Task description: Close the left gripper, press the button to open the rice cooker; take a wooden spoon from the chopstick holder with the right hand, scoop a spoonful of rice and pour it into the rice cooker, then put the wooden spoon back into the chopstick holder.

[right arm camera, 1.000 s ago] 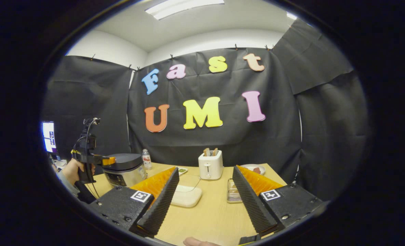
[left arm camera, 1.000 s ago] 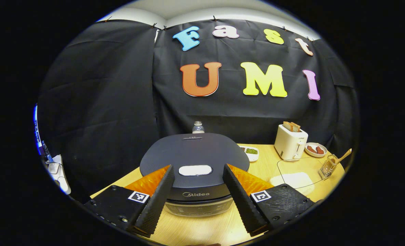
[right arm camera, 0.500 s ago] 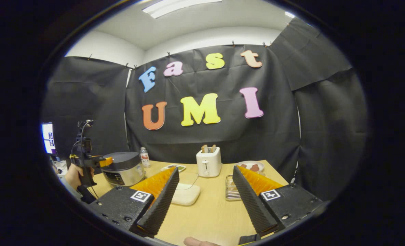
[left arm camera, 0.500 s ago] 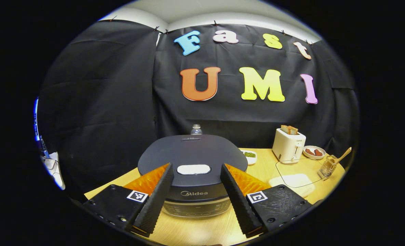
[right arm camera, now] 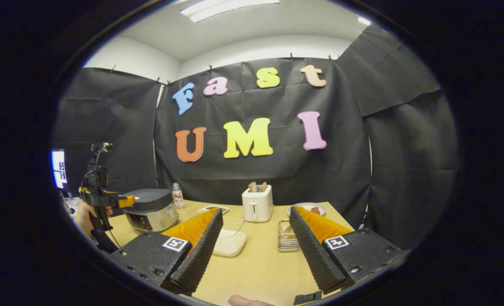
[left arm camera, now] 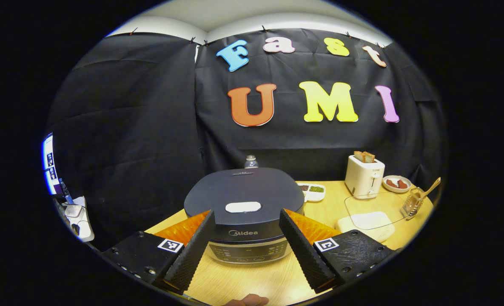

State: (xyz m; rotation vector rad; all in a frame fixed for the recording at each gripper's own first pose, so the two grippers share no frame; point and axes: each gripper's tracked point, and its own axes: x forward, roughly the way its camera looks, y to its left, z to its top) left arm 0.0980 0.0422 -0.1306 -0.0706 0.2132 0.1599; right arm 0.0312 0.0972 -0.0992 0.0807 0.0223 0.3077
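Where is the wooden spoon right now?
In the left gripper view, the wooden spoon stands tilted in the chopstick holder at the table's far right, beyond the toaster and small plate.

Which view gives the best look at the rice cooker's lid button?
The left gripper view: the rice cooker sits close and centred between the open jaws, its pale oval lid button seen from above. In the right gripper view the cooker is small, far left and side-on, so the button cannot be made out.

On the counter [right arm camera: 260, 263]: 1 rice cooker [left arm camera: 244, 212], 1 toaster [right arm camera: 257, 202] w/ 2 bread slices [left arm camera: 364, 156], 1 water bottle [right arm camera: 176, 196], 1 chopstick holder [left arm camera: 411, 205] w/ 1 wooden spoon [left arm camera: 428, 188], 2 small dishes, 1 lidded container [left arm camera: 368, 221]. 2 grippers.
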